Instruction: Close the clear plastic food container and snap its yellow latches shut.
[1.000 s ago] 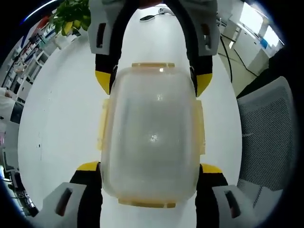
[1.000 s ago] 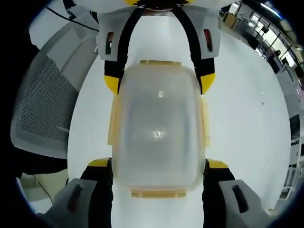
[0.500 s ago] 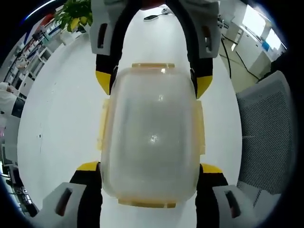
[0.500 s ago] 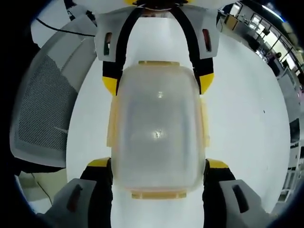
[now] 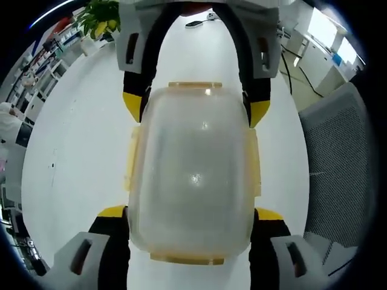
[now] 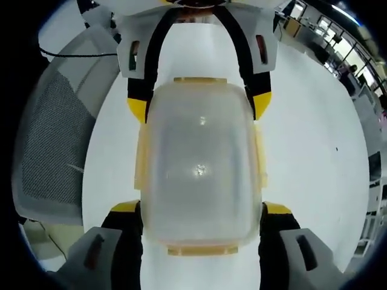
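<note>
Because the left gripper [image 5: 188, 214] and, past it, the right gripper [image 6: 201, 208] each hold one end of the clear container [image 5: 192, 175] between wide fingers over the white bench [image 5: 78, 151], uneven squeezing could let it slip before its yellow latches [image 5: 131, 158] snap.

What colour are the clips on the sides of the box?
Yellow. The clips on the clear box show best in the left gripper view.

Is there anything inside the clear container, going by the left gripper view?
No: the container looks empty, with just the white table showing hazily through its clear plastic.
</note>
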